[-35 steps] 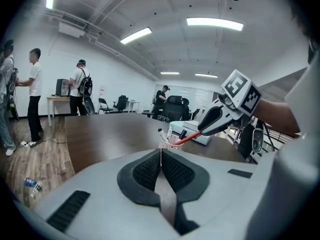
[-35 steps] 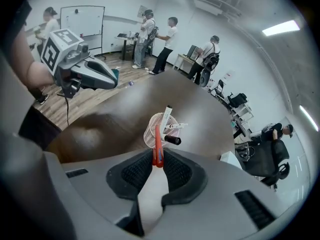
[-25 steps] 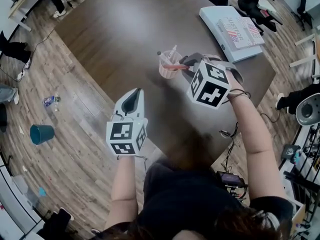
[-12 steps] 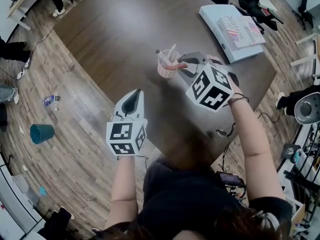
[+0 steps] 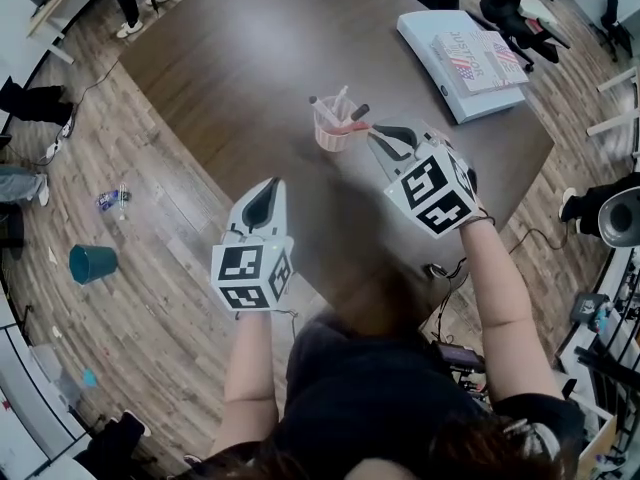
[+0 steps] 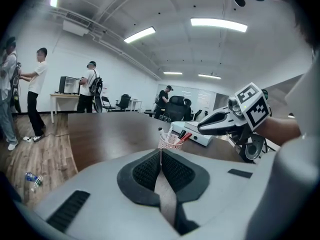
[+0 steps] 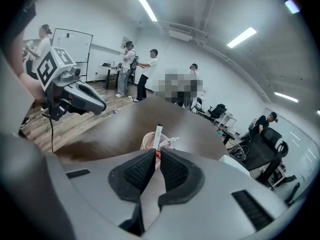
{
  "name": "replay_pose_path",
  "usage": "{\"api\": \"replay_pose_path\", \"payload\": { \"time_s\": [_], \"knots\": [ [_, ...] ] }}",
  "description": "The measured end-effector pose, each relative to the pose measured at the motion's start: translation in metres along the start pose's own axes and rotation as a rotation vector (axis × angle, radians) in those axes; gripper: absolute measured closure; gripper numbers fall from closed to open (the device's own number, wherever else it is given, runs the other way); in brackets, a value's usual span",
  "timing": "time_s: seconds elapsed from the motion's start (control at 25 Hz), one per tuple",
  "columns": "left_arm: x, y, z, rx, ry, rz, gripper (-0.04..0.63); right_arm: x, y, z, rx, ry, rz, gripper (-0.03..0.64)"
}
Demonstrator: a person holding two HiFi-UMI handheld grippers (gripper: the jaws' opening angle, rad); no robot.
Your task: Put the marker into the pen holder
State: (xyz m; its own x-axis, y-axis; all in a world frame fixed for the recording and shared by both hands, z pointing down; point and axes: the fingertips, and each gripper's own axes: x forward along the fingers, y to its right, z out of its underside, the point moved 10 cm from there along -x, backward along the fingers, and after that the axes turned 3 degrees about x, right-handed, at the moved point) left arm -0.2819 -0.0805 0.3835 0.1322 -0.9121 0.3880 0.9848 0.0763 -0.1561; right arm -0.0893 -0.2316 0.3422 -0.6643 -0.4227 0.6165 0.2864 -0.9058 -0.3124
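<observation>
The pink mesh pen holder (image 5: 330, 138) stands mid-table with several pens in it. The red marker (image 5: 350, 126) leans in it, its upper end pointing at my right gripper (image 5: 372, 131). That gripper hangs just right of the holder, a little apart from the marker. Its jaws are closing to a narrow gap with nothing pressed between them. In the right gripper view the holder (image 7: 148, 140) shows just past the gripper tips (image 7: 157, 153). My left gripper (image 5: 270, 183) is shut and empty, nearer me and left. In its own view the left gripper (image 6: 160, 151) faces the holder (image 6: 169, 143) and marker (image 6: 186, 135).
A white binder with a book on it (image 5: 465, 53) lies at the far right of the dark wooden table (image 5: 250, 58). The table's left edge runs close to my left gripper. A teal bin (image 5: 90, 263) stands on the floor. People stand farther back in the room.
My right gripper let go of the red marker, which now rests in the holder. It drew back to the right and toward me. The left gripper stayed put.
</observation>
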Motion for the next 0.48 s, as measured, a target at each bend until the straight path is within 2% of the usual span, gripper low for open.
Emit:
{"api": "replay_pose_path", "payload": {
  "time_s": [0.2, 0.48],
  "knots": [
    [-0.014, 0.011, -0.007, 0.009, 0.025, -0.024, 0.566, -0.025, -0.007, 0.013, 0.078, 0.07, 0.083, 0.598],
    [-0.025, 0.036, -0.015, 0.029, 0.051, -0.042, 0.566, -0.06, -0.013, 0.031, 0.141, 0.135, 0.149, 0.598]
  ]
}}
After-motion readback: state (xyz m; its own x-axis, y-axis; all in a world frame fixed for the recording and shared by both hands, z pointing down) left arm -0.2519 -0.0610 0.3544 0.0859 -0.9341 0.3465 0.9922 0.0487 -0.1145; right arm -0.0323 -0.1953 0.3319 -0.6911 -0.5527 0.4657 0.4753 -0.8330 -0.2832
